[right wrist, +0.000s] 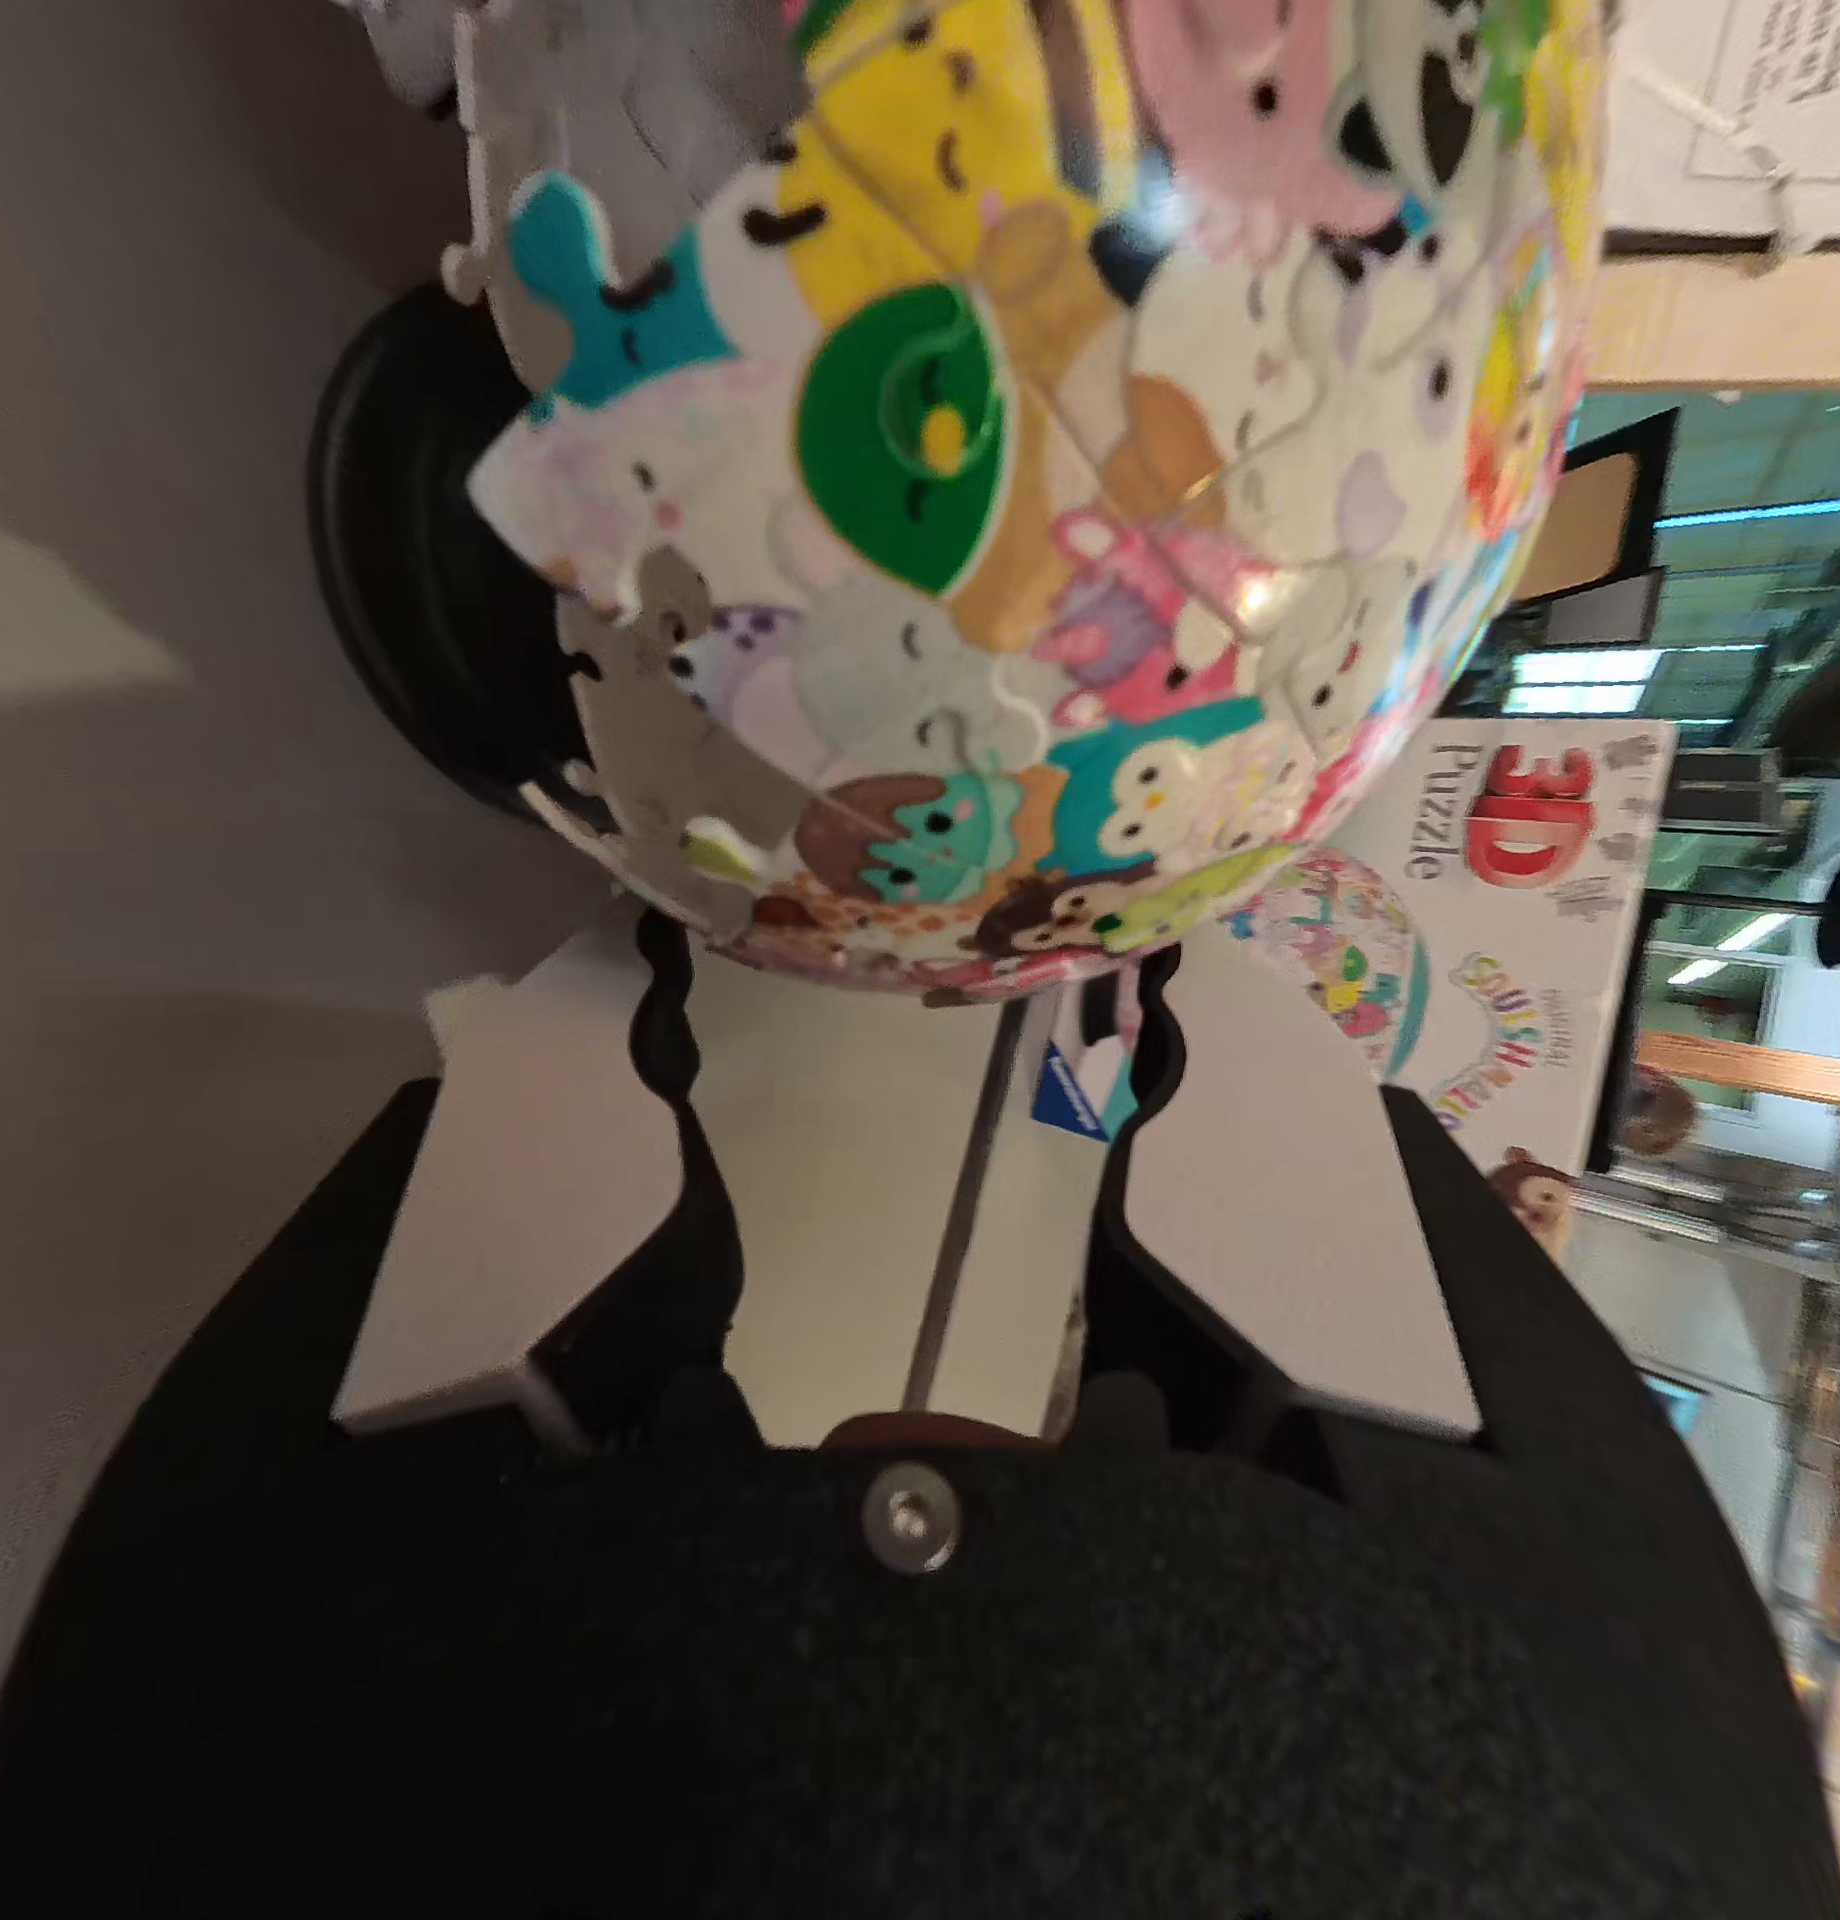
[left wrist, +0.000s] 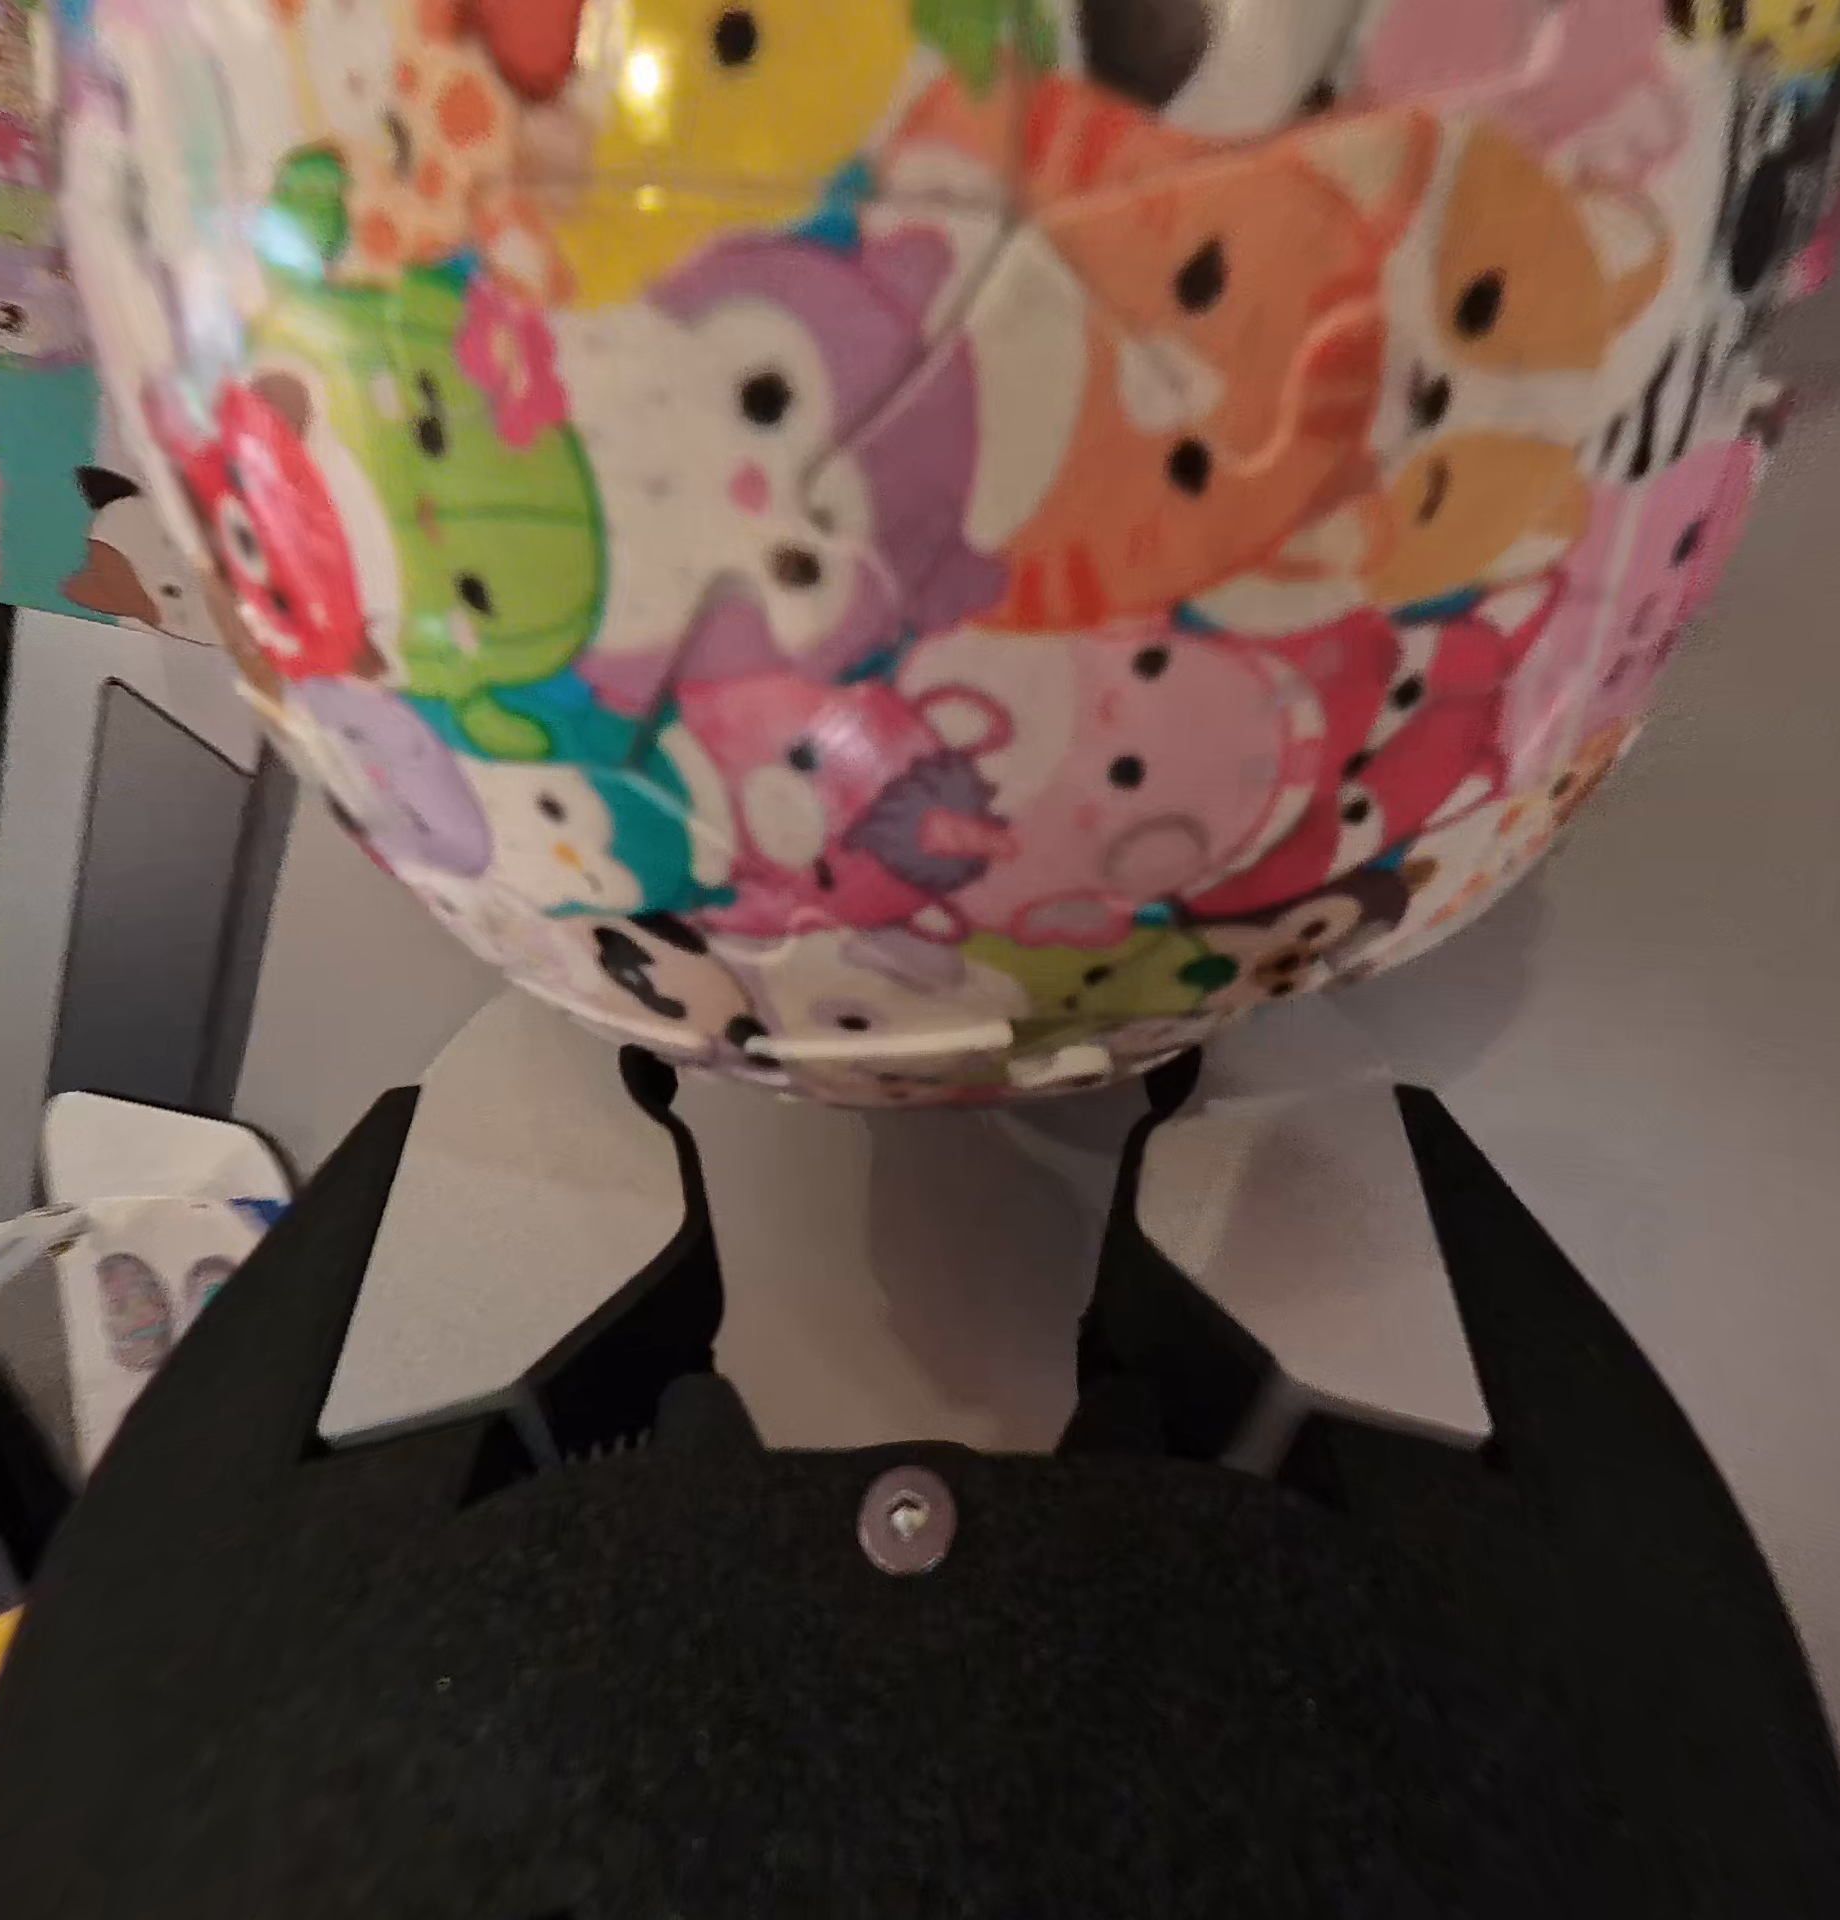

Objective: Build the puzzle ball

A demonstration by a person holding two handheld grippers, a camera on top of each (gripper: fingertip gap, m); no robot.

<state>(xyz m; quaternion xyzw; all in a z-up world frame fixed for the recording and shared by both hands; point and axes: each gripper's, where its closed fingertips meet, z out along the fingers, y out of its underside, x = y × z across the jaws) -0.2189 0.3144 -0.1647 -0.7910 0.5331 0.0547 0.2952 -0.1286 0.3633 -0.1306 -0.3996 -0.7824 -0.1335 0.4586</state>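
The puzzle ball (left wrist: pixel 895 520) is a glossy sphere printed with colourful plush animals, and it fills the top of the left wrist view. My left gripper (left wrist: pixel 908 1075) is open, with both fingertips (left wrist: pixel 648 1070) against the ball's near underside. In the right wrist view the ball (right wrist: pixel 1051 520) shows an unfilled gap with jagged edges and grey piece backs (right wrist: pixel 677 748) on its left side. My right gripper (right wrist: pixel 911 956) is open, its fingertips (right wrist: pixel 664 940) touching the ball's near side. Neither gripper closes around a piece.
A black round stand (right wrist: pixel 407 540) sits behind the ball's gap. The white puzzle box (right wrist: pixel 1498 883) lies to the right in the right wrist view. In the left wrist view a teal box (left wrist: pixel 22 436), a grey panel (left wrist: pixel 168 883) and a white bag (left wrist: pixel 147 1247) are at left.
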